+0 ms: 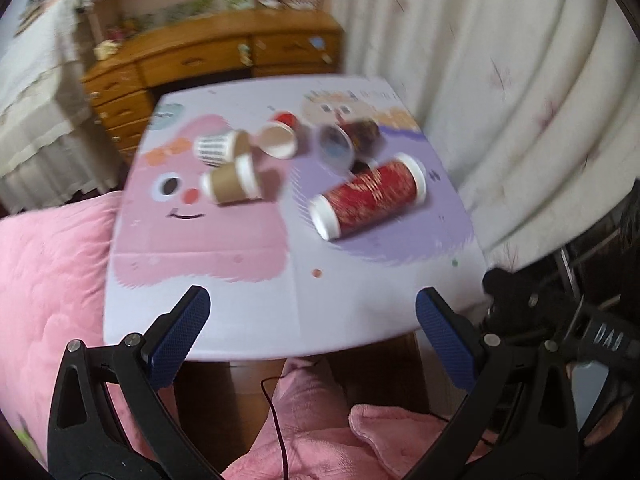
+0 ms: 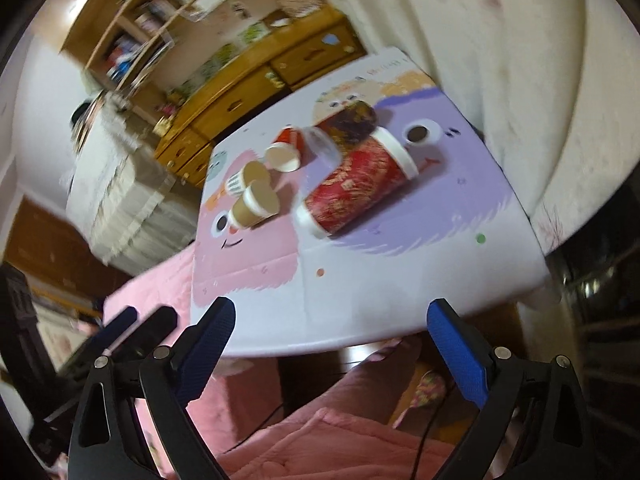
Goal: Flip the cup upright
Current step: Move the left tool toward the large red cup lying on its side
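Several cups lie on their sides on a small table (image 1: 280, 312) with a cartoon cover. A large red patterned cup (image 1: 370, 196) lies at the right; it also shows in the right wrist view (image 2: 356, 188). A brown paper cup (image 1: 232, 182) (image 2: 254, 204), a striped cup (image 1: 218, 148), a red paper cup (image 1: 280, 136) (image 2: 286, 150), a clear cup (image 1: 336, 146) and a dark cup (image 1: 362, 132) (image 2: 352, 120) lie behind. My left gripper (image 1: 312, 312) is open and empty over the near table edge. My right gripper (image 2: 332, 320) is open and empty, also at the near edge.
A pink quilt (image 1: 48, 264) lies left of and below the table. A wooden drawer unit (image 1: 208, 60) stands behind the table. White curtains (image 1: 500, 80) hang at the right. The left gripper's fingers (image 2: 132, 328) show at the lower left of the right wrist view.
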A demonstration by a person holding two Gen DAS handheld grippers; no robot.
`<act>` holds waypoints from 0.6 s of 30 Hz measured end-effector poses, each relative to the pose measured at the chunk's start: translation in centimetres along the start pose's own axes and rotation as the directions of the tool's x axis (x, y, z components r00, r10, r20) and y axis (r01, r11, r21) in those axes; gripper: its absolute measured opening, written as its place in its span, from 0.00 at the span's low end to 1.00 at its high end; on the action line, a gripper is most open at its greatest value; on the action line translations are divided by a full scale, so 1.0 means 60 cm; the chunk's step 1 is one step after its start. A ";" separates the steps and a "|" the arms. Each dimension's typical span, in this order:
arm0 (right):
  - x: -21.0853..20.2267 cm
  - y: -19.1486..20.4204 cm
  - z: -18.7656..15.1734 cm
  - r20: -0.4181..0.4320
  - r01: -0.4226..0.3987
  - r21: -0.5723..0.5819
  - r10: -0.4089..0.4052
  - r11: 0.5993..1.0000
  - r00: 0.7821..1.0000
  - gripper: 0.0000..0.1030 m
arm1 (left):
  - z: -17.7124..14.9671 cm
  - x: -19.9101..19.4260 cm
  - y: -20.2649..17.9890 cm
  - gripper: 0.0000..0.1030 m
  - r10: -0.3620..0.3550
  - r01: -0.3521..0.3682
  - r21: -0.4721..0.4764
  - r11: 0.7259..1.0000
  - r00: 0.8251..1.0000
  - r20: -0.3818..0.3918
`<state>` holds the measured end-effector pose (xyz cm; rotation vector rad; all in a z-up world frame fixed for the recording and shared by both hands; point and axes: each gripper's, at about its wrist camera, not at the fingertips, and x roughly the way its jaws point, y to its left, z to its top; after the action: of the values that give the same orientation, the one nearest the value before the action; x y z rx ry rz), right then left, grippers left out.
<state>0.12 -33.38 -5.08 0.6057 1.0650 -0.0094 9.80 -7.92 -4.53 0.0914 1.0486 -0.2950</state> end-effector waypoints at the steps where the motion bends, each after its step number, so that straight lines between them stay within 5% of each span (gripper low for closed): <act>1: 0.005 -0.014 0.008 -0.002 0.000 0.031 0.000 1.000 1.000 0.95 | 0.009 0.015 -0.009 0.99 -0.010 0.010 0.030 0.999 1.000 -0.017; 6: 0.057 -0.088 0.064 -0.030 -0.015 0.215 0.022 0.976 0.999 0.95 | 0.070 0.121 -0.081 0.98 -0.005 0.033 0.261 0.965 0.994 -0.109; 11: 0.124 -0.143 0.111 -0.095 0.008 0.384 0.031 0.923 0.995 0.95 | 0.121 0.234 -0.135 0.98 0.053 0.022 0.478 0.878 0.988 -0.143; 18: 0.206 -0.201 0.156 -0.155 0.055 0.575 0.043 0.816 0.987 0.95 | 0.164 0.375 -0.177 0.98 0.067 0.067 0.620 0.782 0.979 -0.191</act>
<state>10.42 -44.43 -17.61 1.1736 1.2271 -0.3073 25.46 -24.60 -18.37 0.7405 1.1169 -0.6406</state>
